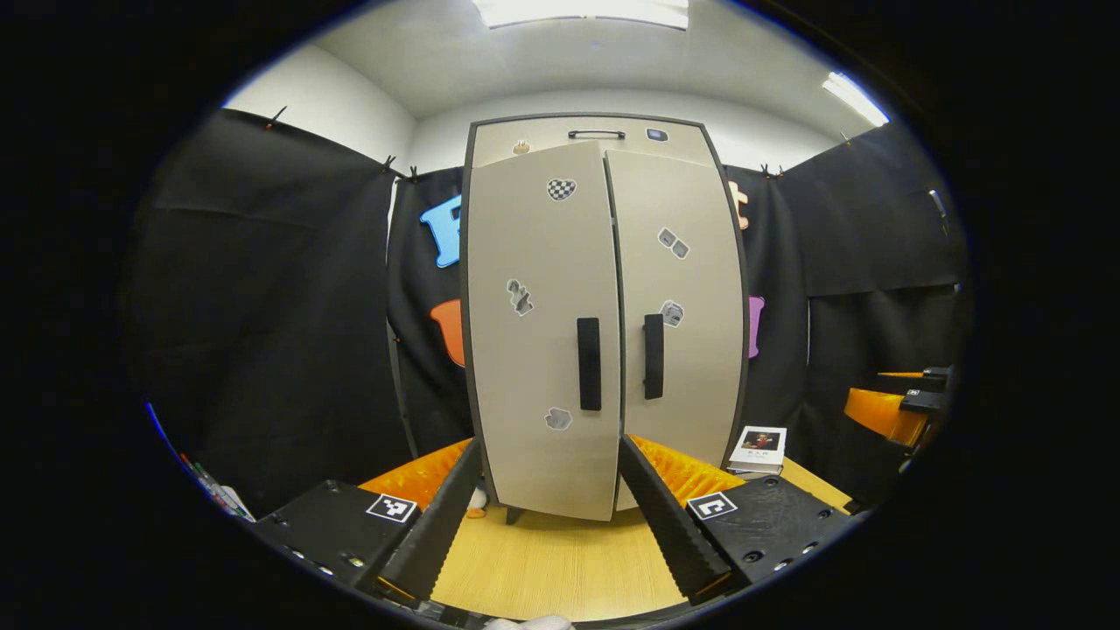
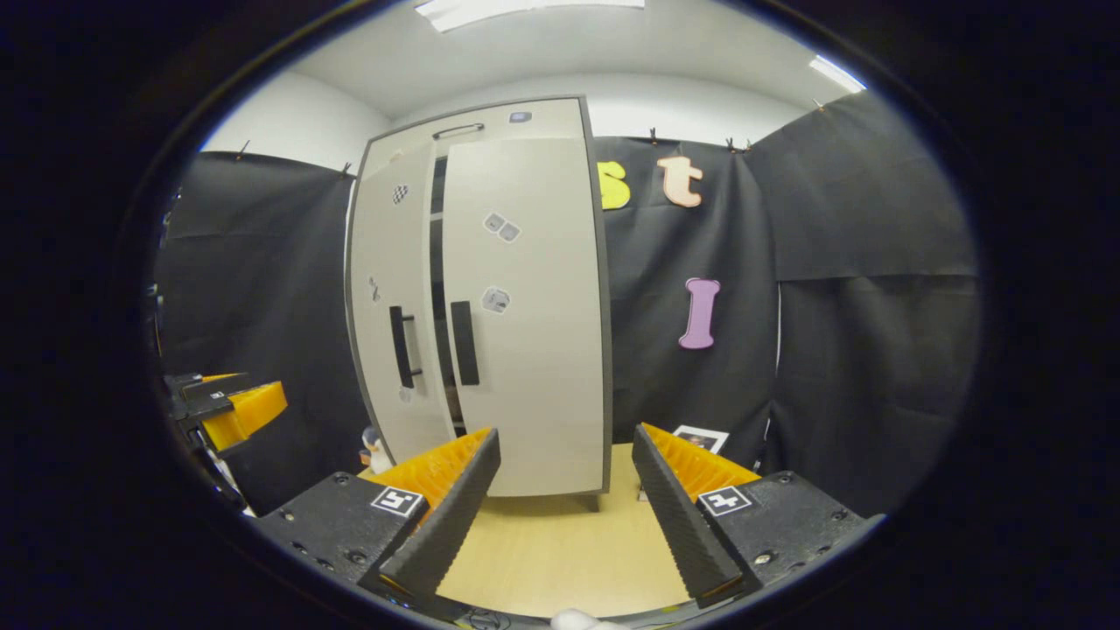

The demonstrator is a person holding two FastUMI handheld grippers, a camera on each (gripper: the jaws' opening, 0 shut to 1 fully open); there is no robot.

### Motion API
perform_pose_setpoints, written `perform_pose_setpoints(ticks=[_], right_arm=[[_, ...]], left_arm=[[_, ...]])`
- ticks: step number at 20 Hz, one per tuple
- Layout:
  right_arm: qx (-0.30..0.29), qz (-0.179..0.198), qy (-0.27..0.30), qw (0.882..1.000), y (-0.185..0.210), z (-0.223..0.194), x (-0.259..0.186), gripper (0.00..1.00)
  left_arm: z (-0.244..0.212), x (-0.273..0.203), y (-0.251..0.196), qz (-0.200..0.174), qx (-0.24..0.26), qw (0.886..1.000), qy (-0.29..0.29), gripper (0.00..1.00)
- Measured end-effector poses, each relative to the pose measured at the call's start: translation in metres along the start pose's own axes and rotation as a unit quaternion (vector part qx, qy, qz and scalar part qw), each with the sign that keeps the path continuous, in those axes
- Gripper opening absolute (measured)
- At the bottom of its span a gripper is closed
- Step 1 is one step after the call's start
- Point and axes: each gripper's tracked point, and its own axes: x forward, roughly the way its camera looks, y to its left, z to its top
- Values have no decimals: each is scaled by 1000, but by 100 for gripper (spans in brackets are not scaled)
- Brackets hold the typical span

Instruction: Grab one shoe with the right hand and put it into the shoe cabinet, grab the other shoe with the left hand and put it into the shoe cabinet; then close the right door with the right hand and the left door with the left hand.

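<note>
The beige shoe cabinet [image 1: 604,131] stands upright on the wooden table [image 1: 560,560], straight ahead in the left gripper view. Its right door [image 1: 691,350] lies flush. The left door [image 1: 542,350] stands slightly ajar, its inner edge forward of the right one. In the right gripper view a dark gap [image 2: 436,289] runs between the left door [image 2: 389,289] and the right door [image 2: 525,306]. Both black handles [image 1: 589,363] [image 1: 653,356] face me. My left gripper [image 1: 551,442] is open, a short way before the left door. My right gripper [image 2: 566,433] is open in front of the right door. The doors hide the cabinet's inside.
A small book [image 1: 759,448] lies on the table by the cabinet's right foot. A little figure [image 2: 376,451] stands at its left foot. The right gripper's body [image 1: 901,398] shows at the far right of the left gripper view. Black cloth walls close in all round.
</note>
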Motion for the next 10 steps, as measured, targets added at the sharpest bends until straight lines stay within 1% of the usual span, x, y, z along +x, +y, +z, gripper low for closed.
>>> perform_pose_setpoints(ticks=[5,10], right_arm=[[1,-6,-4,1000,-4,2,-1,99],[0,-8,-7,1000,-5,5,-4,99]], left_arm=[[1,1,-2,-3,12,1000,-4,96],[3,-1,-3,-6,7,1000,-3,96]])
